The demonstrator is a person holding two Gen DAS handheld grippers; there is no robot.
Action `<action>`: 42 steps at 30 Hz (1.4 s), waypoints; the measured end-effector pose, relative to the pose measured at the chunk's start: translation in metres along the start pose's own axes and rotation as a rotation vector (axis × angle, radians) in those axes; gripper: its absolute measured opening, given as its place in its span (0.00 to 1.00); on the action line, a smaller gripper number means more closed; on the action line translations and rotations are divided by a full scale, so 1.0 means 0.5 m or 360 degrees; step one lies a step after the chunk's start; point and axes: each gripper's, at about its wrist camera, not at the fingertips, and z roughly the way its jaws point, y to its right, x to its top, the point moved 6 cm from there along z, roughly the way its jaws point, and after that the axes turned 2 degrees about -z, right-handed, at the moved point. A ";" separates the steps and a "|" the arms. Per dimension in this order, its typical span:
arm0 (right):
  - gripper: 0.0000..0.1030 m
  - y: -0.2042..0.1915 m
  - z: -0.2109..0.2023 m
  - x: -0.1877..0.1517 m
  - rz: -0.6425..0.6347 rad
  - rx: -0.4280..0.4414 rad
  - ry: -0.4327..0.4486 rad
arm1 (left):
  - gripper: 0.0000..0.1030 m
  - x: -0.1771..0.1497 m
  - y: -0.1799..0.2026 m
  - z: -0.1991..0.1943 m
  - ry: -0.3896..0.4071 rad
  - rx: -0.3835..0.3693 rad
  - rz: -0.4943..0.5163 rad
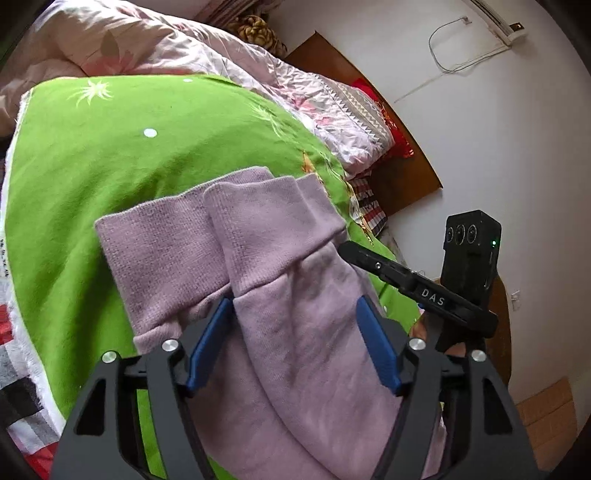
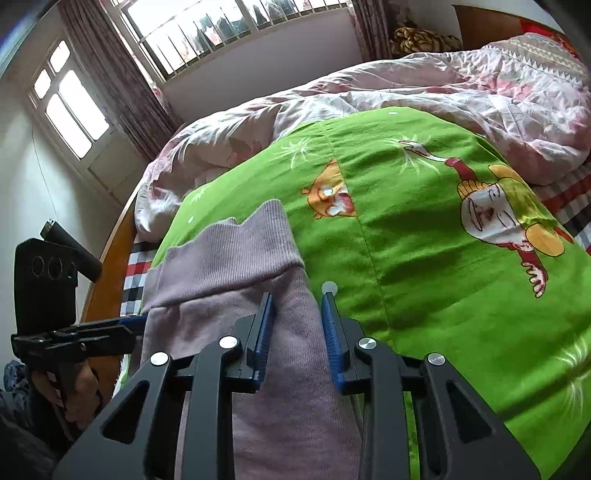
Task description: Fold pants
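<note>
Between both claws: pants [image 1: 288, 295] on bed [image 1: 92, 177] | left claw [image 1: 295, 350] released, astride fabric | right claw [image 2: 297, 339] released, narrow | risk: single-layer pinch, fold skews.

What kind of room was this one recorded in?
A bedroom in a home, most likely. The pants lie on a green cartoon blanket spread over a bed with a rumpled pink quilt, a wooden headboard behind it, and curtained windows nearby.

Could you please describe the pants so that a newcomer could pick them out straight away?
Look at the bright green blanket spread over the bed. The pants lie along its edge, pale lilac with ribbed cuffs, the only plain, unpatterned fabric there.
</note>
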 end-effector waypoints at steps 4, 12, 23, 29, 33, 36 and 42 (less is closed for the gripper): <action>0.26 0.000 0.004 -0.004 0.0005 -0.0013 0.0014 | 0.65 0.000 0.001 0.015 0.0000 0.0010 0.0019; 0.06 -0.057 -0.068 0.020 -0.0147 -0.0168 0.0201 | 0.06 0.005 0.053 -0.032 0.0133 0.0043 0.0186; 0.06 -0.129 0.043 0.023 -0.0170 -0.0235 -0.0068 | 0.09 -0.009 -0.086 -0.060 -0.0039 0.0122 -0.0092; 0.06 -0.129 0.029 0.034 -0.0133 -0.0233 0.0025 | 0.11 0.004 -0.073 -0.077 0.0091 0.0106 0.0040; 0.08 -0.134 0.043 0.028 -0.0159 -0.0281 -0.0013 | 0.15 0.002 -0.084 -0.060 0.0021 0.0228 0.0072; 0.20 -0.115 0.063 0.009 -0.0100 -0.0255 -0.0053 | 0.17 0.000 -0.112 -0.048 -0.0007 0.0165 -0.0014; 0.43 -0.152 -0.161 -0.073 -0.0076 -0.0281 0.0123 | 0.79 -0.018 -0.023 -0.171 0.0243 0.0243 0.0192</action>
